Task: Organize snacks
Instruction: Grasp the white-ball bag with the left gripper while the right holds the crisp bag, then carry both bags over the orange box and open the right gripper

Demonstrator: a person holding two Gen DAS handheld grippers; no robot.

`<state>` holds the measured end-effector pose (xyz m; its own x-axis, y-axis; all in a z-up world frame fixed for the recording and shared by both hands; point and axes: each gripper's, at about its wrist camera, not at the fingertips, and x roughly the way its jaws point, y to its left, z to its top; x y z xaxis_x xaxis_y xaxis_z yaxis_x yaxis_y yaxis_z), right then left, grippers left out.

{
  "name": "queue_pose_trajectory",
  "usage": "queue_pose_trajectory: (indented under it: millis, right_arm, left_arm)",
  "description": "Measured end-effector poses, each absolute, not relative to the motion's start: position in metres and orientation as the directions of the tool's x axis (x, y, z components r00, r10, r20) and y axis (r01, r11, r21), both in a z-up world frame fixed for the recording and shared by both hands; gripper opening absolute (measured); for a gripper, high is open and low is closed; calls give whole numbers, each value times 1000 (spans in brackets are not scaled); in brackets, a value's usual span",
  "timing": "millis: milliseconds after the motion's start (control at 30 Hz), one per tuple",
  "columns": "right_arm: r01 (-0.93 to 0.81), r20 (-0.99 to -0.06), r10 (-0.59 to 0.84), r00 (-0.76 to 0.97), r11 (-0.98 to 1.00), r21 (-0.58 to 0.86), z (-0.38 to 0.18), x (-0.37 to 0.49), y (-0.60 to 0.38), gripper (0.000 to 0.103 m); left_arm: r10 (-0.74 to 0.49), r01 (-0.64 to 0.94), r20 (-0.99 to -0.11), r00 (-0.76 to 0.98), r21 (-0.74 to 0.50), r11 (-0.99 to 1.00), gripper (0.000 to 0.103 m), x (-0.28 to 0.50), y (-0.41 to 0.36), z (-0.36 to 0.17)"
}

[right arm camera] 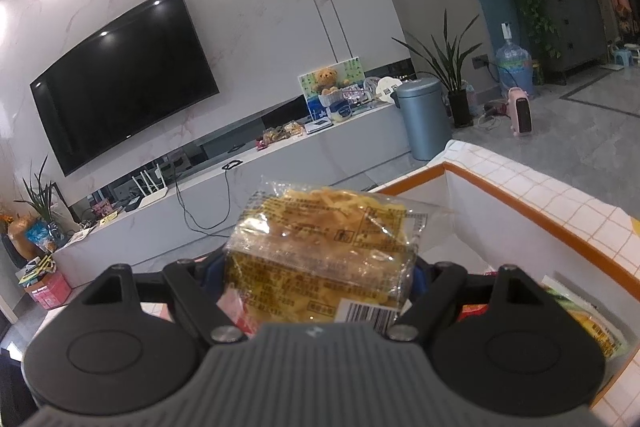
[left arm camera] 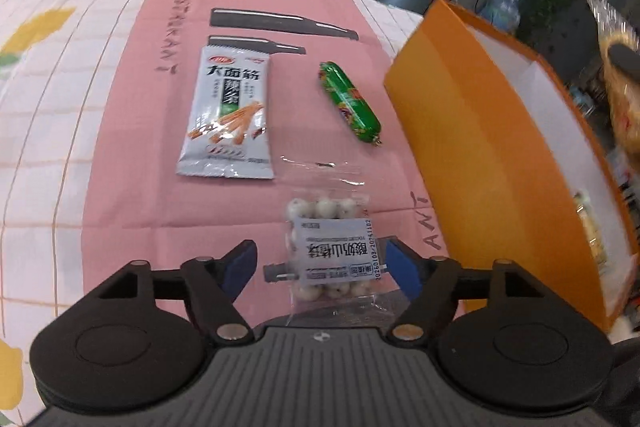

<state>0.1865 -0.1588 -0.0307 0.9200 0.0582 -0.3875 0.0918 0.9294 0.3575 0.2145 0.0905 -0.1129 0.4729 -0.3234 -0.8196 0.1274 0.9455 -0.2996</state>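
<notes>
The left tool [left arm camera: 320,269] stands wide open over the pink mat [left arm camera: 132,147] on the counter, holding nothing; a clear bag of white balls [left arm camera: 334,251] lies between its blue pads, the right pad at the bag's edge, though whether it touches I cannot tell; the bag's long axis runs away from the camera, its label reading upside down; beyond it a silver snack packet [left arm camera: 230,115] lies flat, long axis also running away from the camera, top end far; to its right a green sausage [left arm camera: 349,103] lies on a slant, its near end with the metal clip swung toward the orange box [left arm camera: 480,155]; the box stands at the right of the mat, its white inside showing.

The right tool [right arm camera: 320,267] is closed part-way on a clear packet of yellow noodles [right arm camera: 320,247], held up in front of the lens, barcode end nearest the camera; the packet hangs above the near left part of the open box [right arm camera: 520,195]; only this view shows wrapped snacks already in the box, and the room behind with a dark television [right arm camera: 124,75]; only the left view shows the three snacks on the mat.
</notes>
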Motion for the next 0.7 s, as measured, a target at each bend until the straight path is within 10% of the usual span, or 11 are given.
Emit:
queue_pose_trajectory:
  millis: [433,700]
  right_arm:
    - [85,-385,58,921,935,344,-24,187,-158,80]
    - [83,-384,53,922,941,329,-24,185,-157,80]
  left_arm:
    - [-53,99,-850,525,-1,995,89,218,35,-131]
    - [-50,38,-830,556,-35,999,63,214,42,-127]
